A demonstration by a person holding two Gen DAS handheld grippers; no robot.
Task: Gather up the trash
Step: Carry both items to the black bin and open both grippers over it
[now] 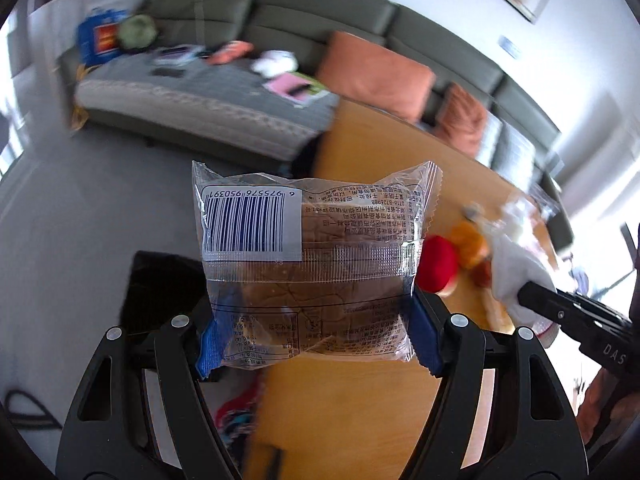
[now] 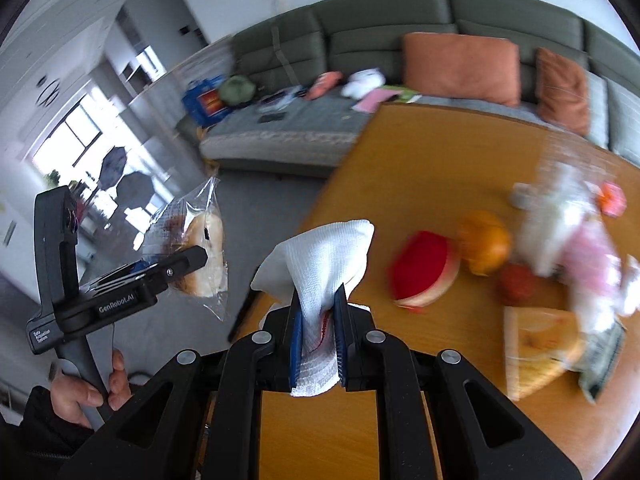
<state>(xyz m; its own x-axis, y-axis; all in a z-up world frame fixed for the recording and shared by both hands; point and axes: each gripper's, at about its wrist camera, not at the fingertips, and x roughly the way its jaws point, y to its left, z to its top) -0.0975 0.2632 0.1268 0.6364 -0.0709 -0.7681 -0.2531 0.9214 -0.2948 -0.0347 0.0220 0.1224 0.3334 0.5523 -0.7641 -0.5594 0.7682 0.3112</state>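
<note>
Behind everything, one grey-green sofa [image 2: 360,12] with two orange cushions [image 2: 460,66] is lining the living-room wall, and one wooden tabletop [image 2: 420,184] is stretching toward it. One clear bread packet [image 1: 312,256], barcode upward, is hanging over the tabletop's edge with its long axis running upward in the left wrist view, the left gripper [image 1: 316,332] clamping its lower end. One white paper napkin [image 2: 332,256] is standing upright, the right gripper [image 2: 318,332] pinching it tightly above the tabletop. One red wedge-shaped piece [image 2: 420,272], one orange [image 2: 486,242] and one plastic bag [image 2: 572,232] are lying blurred farther out.
</note>
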